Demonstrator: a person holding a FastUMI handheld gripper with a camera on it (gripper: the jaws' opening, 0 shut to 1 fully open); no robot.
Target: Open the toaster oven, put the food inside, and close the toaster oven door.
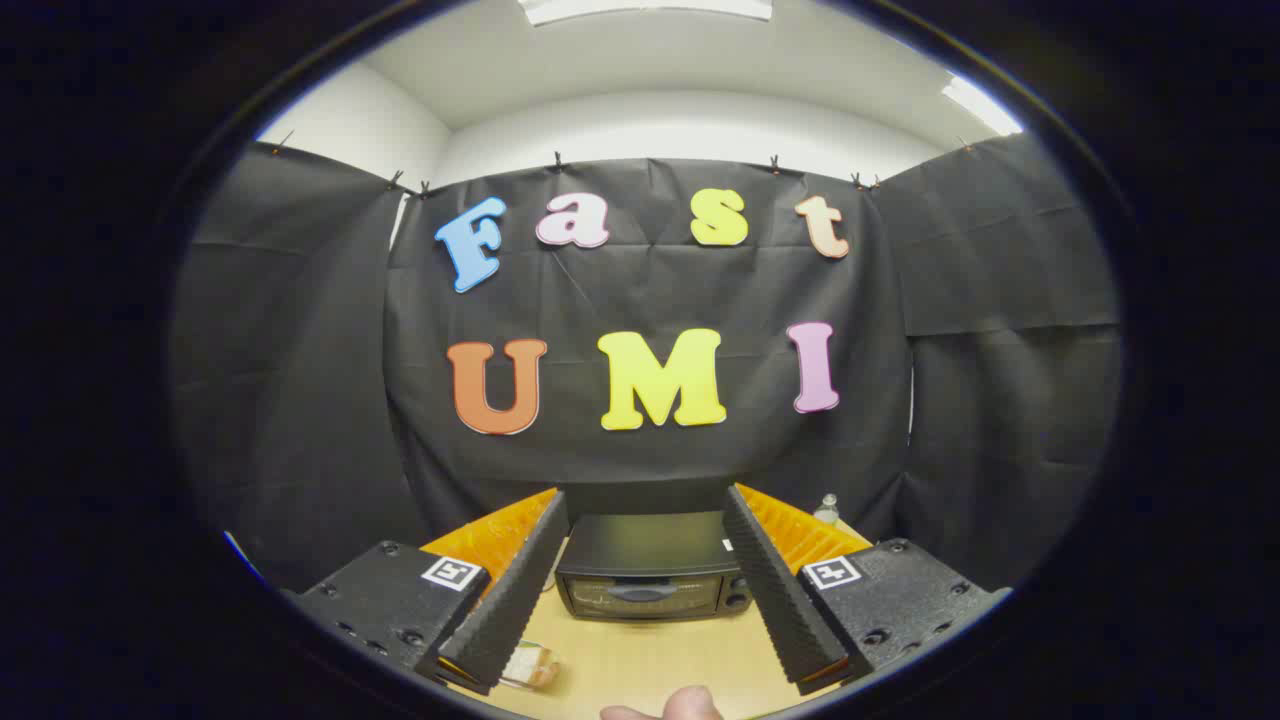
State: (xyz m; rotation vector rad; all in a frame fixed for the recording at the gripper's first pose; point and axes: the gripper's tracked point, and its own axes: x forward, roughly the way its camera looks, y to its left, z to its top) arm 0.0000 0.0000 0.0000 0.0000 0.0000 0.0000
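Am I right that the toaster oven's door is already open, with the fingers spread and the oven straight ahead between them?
Not quite: the gripper view shows the toaster oven with its door shut. The rest holds: the gripper has its fingers spread, holding nothing, and the oven sits beyond them on the table.

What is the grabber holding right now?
Nothing. The gripper is open, its fingers spread wide with the closed toaster oven beyond them. The food lies untouched on the table by one finger.

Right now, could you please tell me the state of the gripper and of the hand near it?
Gripper: open, holding nothing; the toaster oven stands beyond its fingers, door shut.
Fingertip on the table's near edge: holding nothing visible.
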